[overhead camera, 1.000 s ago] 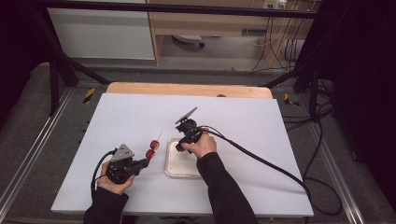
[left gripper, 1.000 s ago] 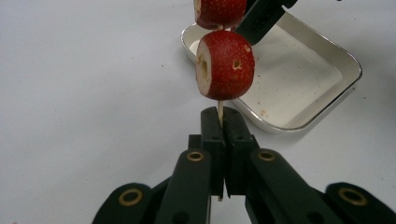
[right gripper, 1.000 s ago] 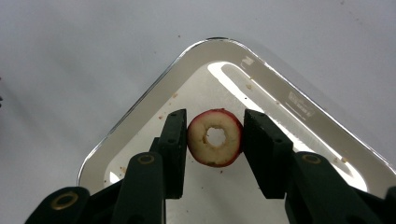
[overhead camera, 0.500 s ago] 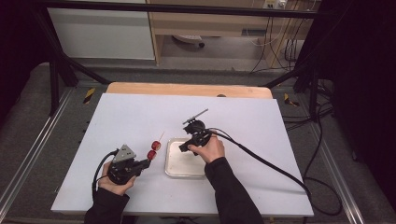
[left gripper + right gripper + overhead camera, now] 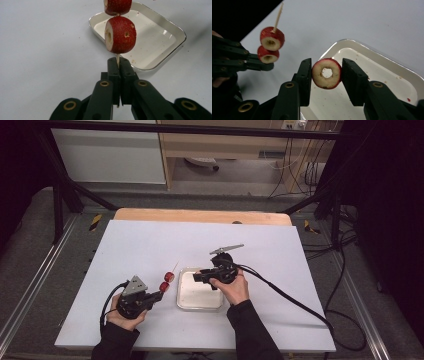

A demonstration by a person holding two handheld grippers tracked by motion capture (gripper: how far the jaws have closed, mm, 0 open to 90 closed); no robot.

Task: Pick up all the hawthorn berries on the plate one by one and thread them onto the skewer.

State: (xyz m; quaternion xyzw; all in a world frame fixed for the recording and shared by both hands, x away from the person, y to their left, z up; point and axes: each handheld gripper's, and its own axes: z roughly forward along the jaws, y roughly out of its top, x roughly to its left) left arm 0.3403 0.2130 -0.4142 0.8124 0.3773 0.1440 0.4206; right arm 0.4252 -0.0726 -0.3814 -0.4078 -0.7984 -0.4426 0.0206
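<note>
Left claw near the front edge of the surface, left of centre; I have it clamped tight on the butt of a thin wooden skewer, jaws pressed together with the stick between them. Skewer angles up and away from that claw, carrying two red cored fruit slices one after the other, the bare pointed tip poking out past the far one. In the left gripper view the nearer slice sits just above the jaws, its pale cut face and core hole showing, second slice right behind it. Just right of the skewer, a shallow white tray lies on the surface, toward the front and about mid-width; a few dark specks on its floor. Right claw hovers over the tray's far left part, pointing toward the skewer. It's pinching a third fruit ring, red skin outside, pale flesh, hole through the middle, jaws on either side of its rim, held clear above the tray. Ring and skewer tip are near but apart. Farther back the surface is bare up to a wooden strip along the far edge.
</note>
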